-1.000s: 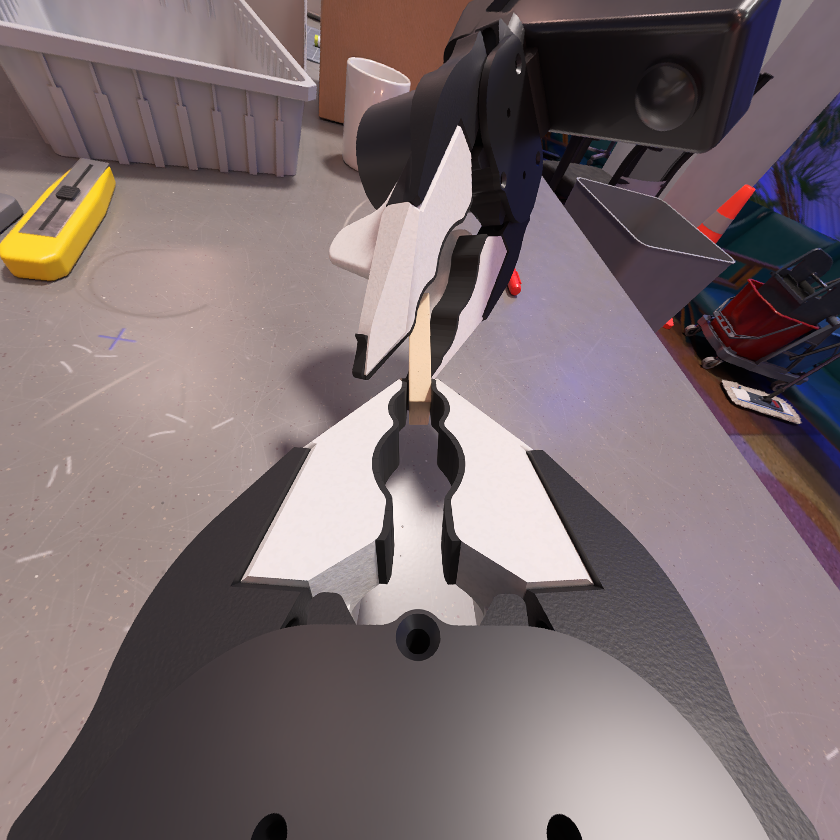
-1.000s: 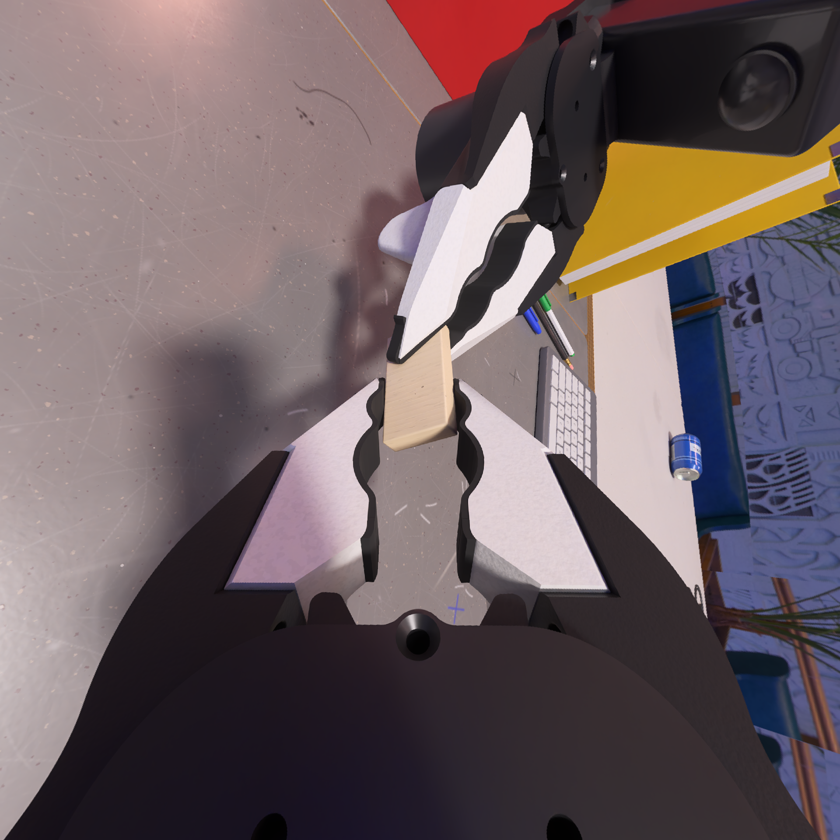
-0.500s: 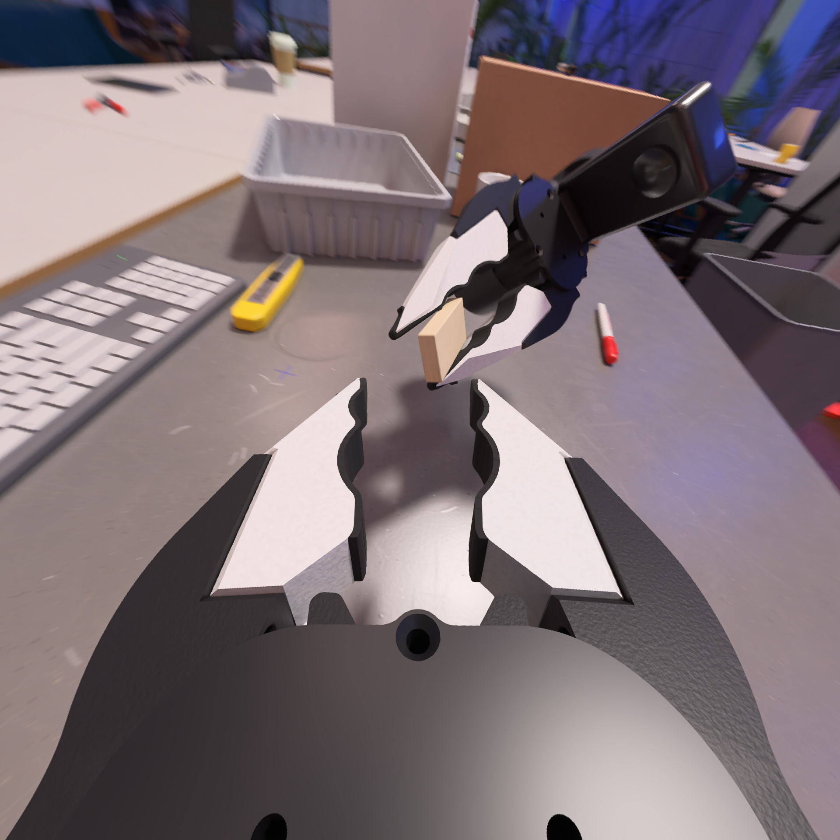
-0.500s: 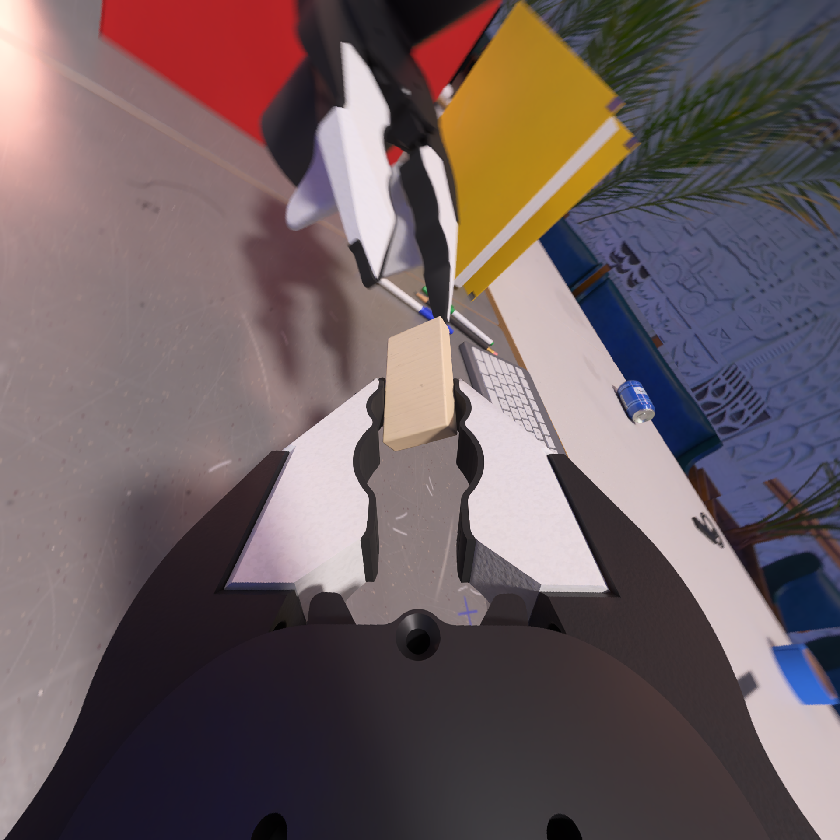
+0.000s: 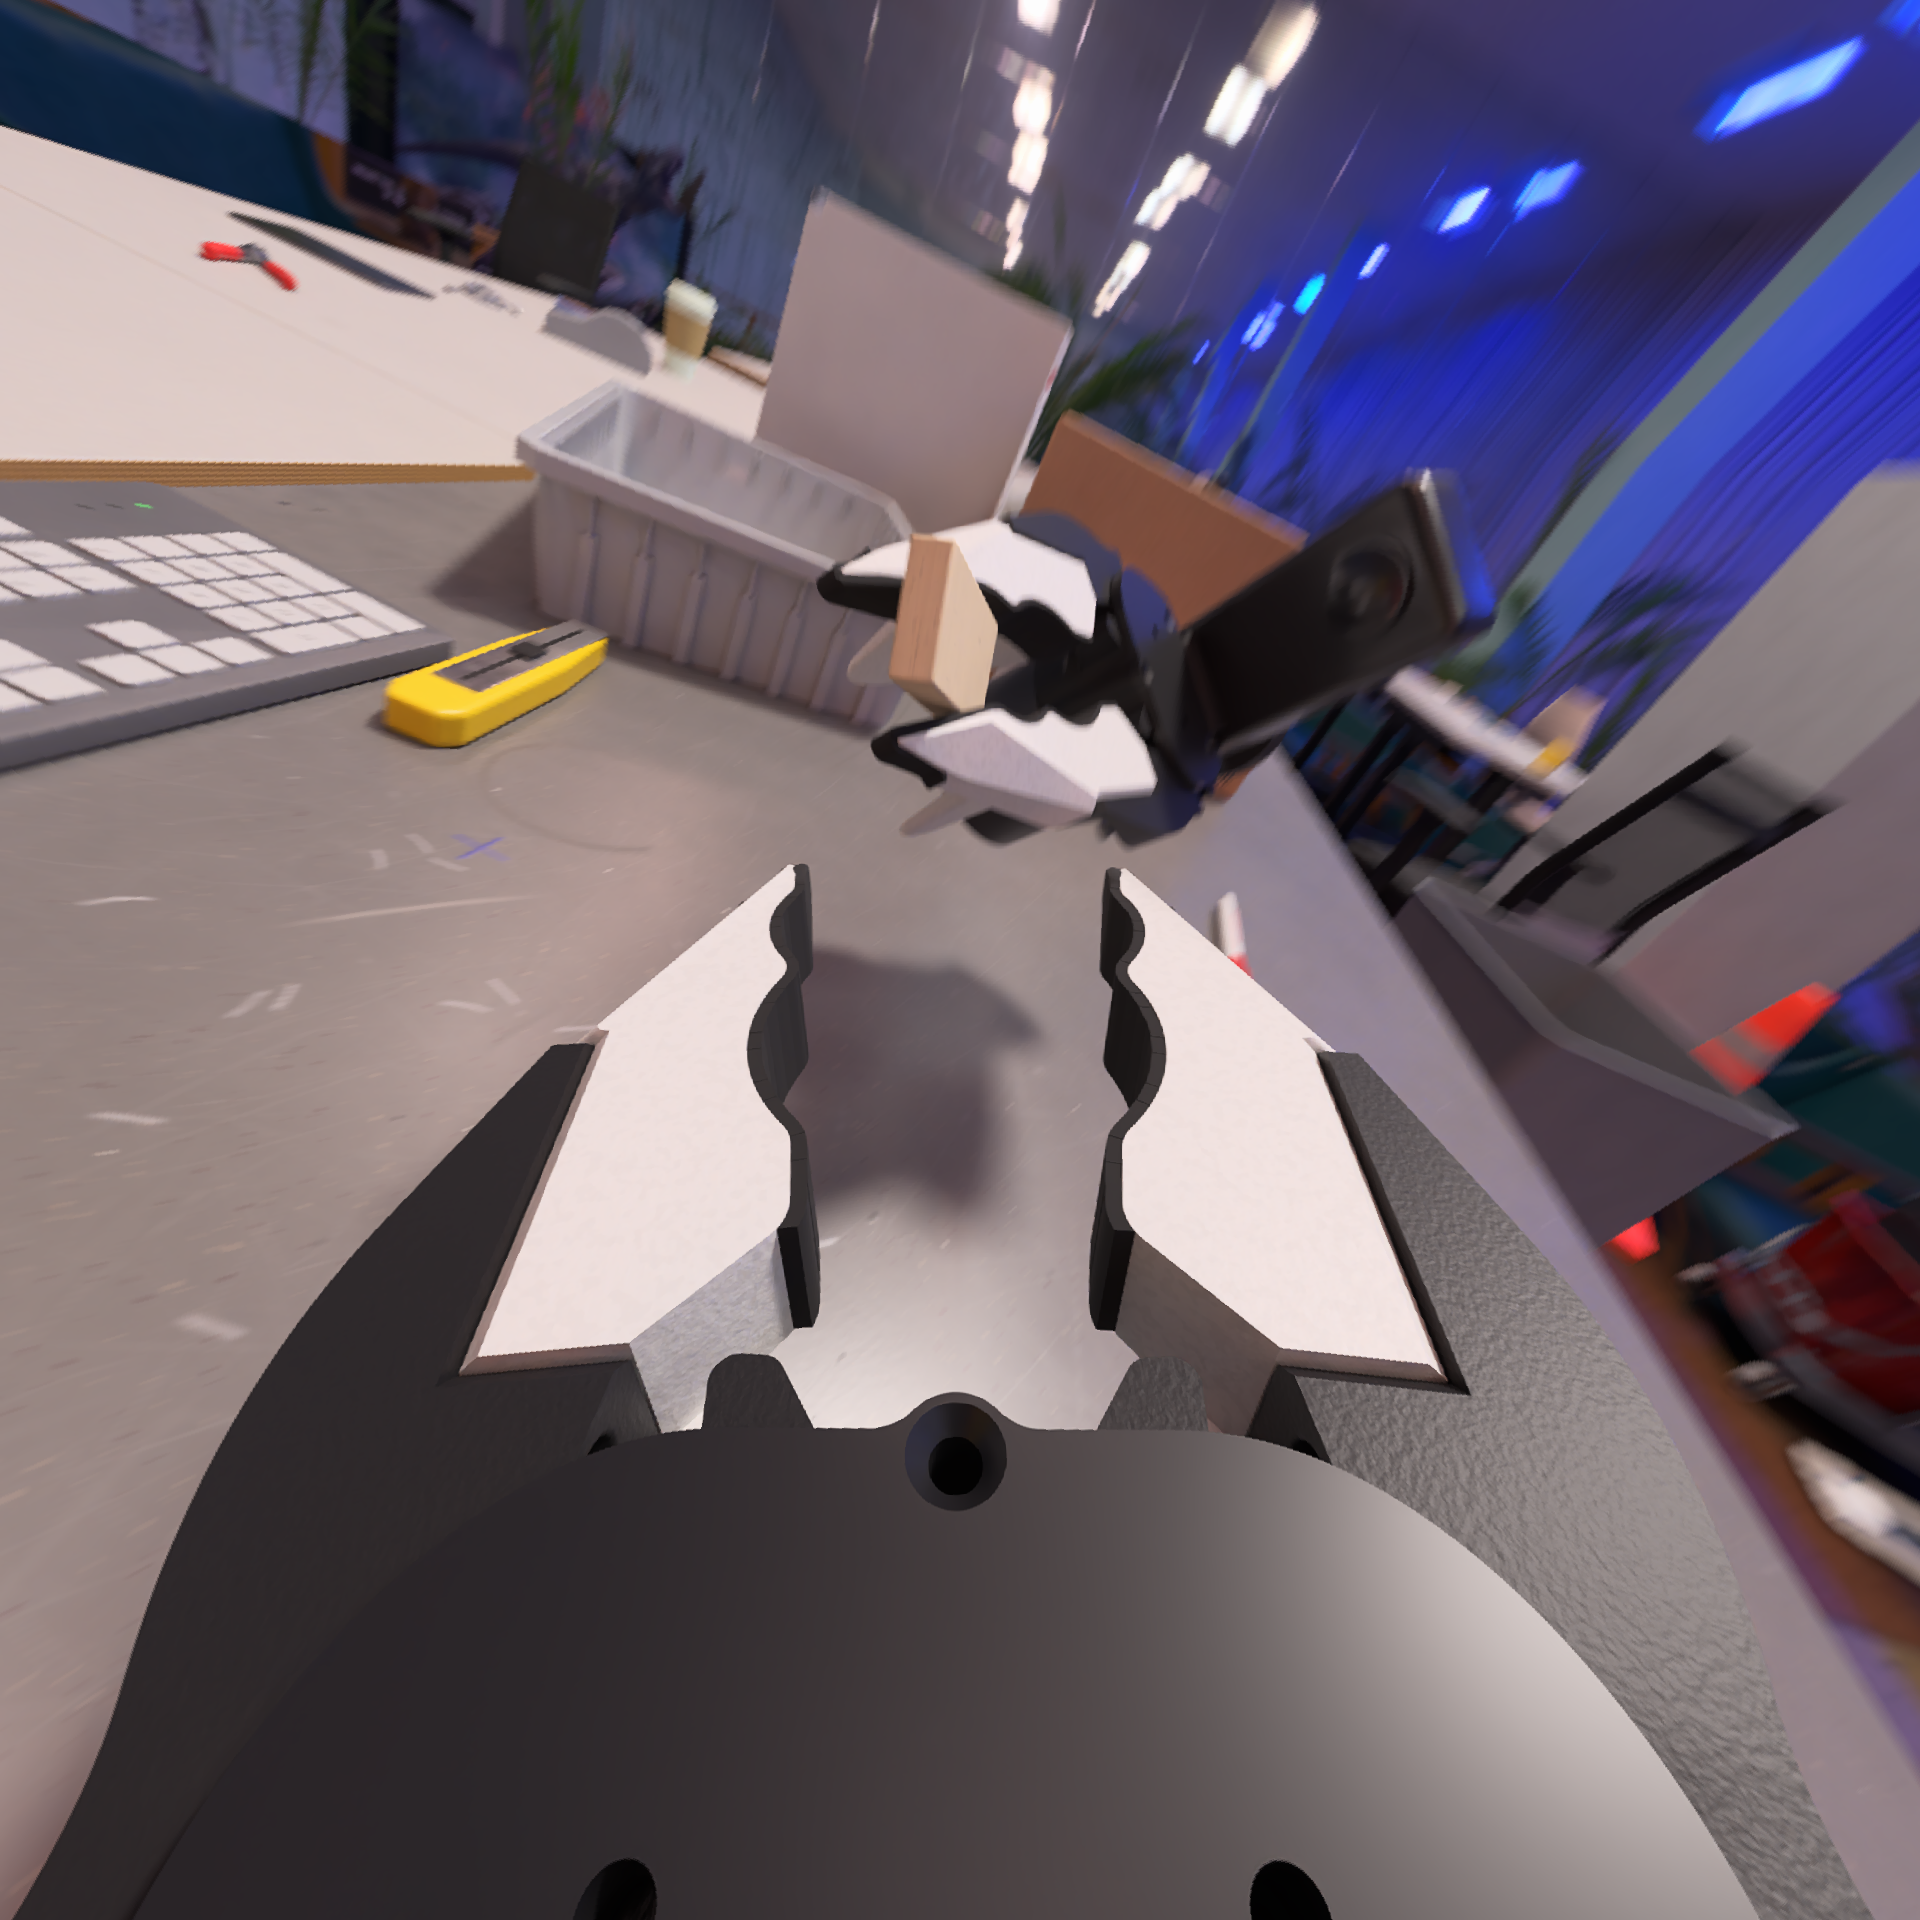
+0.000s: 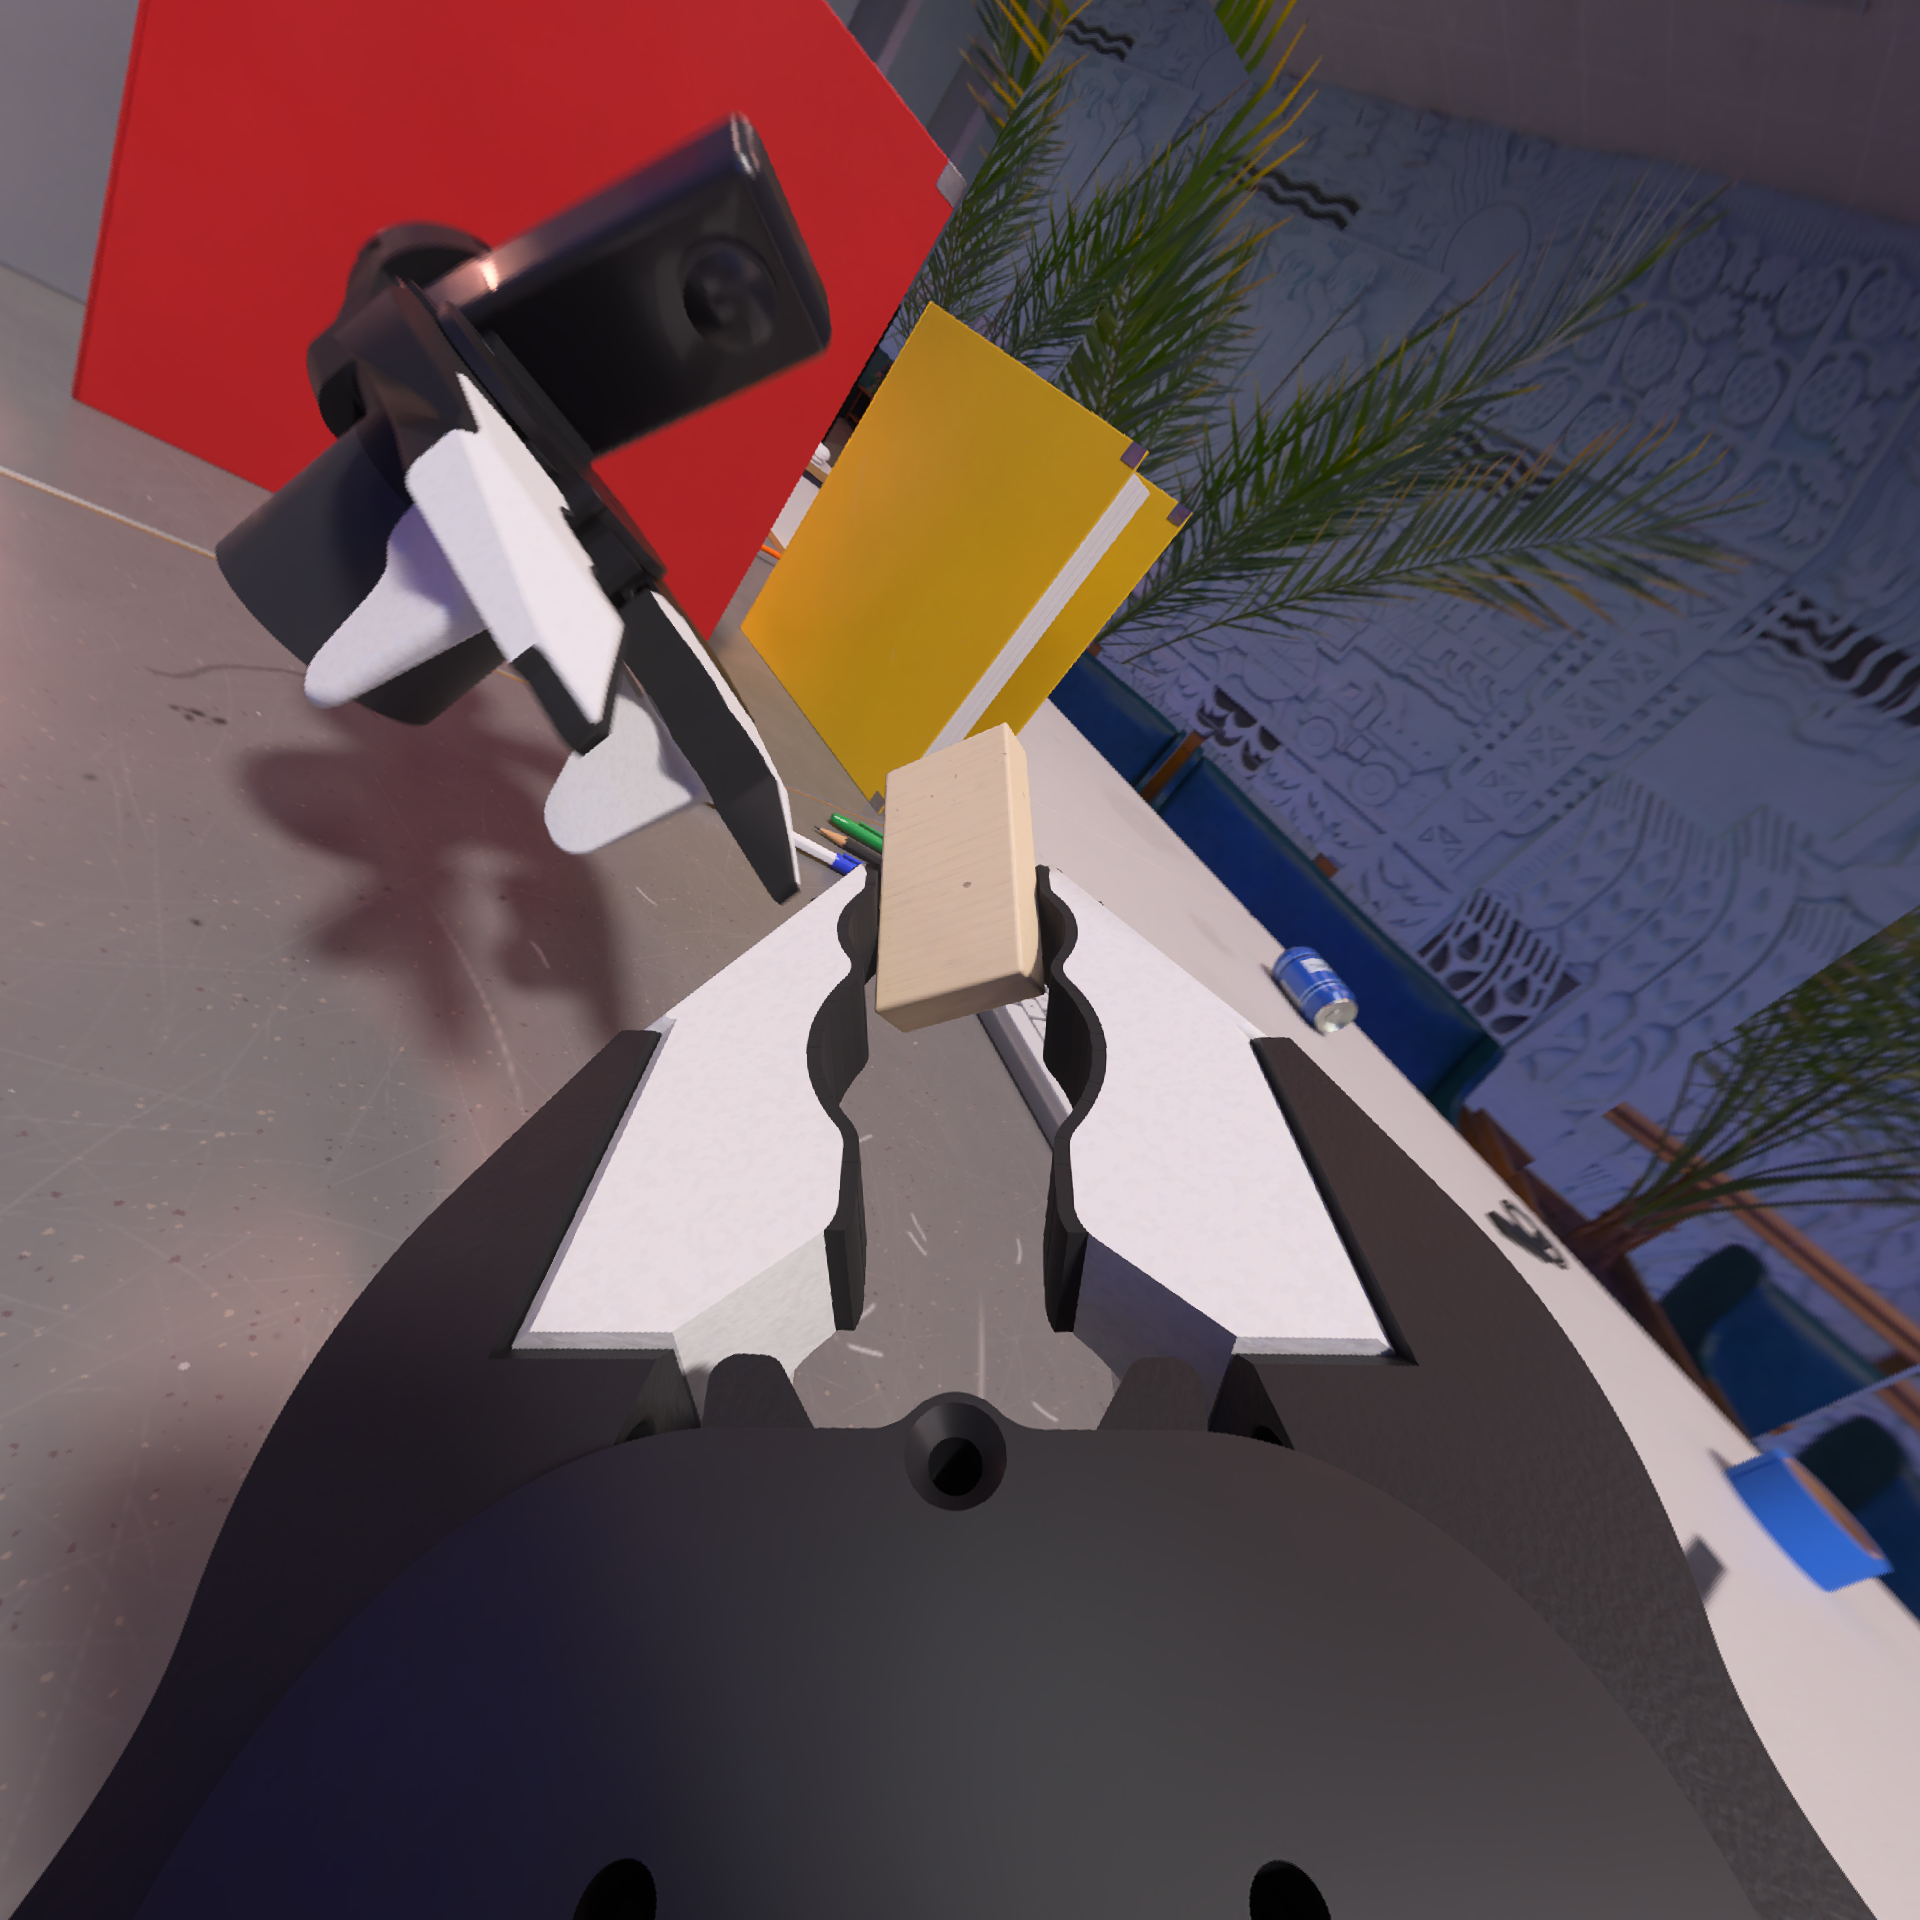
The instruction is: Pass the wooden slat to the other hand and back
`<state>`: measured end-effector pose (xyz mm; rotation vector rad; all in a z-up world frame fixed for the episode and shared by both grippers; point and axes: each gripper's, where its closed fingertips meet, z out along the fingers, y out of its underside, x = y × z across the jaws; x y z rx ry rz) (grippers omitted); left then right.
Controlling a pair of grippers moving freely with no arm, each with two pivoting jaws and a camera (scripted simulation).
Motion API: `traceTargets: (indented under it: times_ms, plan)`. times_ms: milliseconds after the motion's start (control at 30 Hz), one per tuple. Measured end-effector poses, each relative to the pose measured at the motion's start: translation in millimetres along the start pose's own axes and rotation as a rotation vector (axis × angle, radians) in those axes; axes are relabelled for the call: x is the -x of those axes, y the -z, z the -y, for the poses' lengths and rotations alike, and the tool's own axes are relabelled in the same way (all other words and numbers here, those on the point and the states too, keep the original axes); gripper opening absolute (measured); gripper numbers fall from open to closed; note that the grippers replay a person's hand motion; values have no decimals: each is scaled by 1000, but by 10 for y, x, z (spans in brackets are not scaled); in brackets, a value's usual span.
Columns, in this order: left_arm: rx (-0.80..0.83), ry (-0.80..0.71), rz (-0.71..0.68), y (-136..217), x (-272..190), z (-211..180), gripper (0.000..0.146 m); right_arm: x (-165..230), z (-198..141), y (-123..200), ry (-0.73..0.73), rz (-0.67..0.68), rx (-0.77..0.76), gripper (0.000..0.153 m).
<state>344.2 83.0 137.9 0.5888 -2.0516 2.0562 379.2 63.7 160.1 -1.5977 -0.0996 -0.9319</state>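
Our right tongs (image 6: 956, 904) grip the wooden slat (image 6: 958, 883) by its edges near the tips, aloft above the table (image 5: 312, 1039). Our left tongs (image 5: 956, 904) gape wide, holding nothing, well apart from it. To hand it back well, we should square the free end to the open gap before closing.

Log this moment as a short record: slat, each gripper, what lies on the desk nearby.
wooden slat: held in the air, clear of the desk
right gripper: shut on the slat's lower part
left gripper: open, empty, apart from the slat
desk: grey; yellow utility knife, keyboard, white bin
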Motion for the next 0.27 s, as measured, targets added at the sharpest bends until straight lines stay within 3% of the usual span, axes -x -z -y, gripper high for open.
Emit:
traceTargets:
  times_ms: [133, 267]
  plan:
    - [-196, 169, -121, 15, 27, 150, 58, 74, 35, -23, 92, -22, 27, 29]
    - [-292, 250, -142, 30, 120, 209, 50, 102, 97, -28, 144, -39, 28, 29]
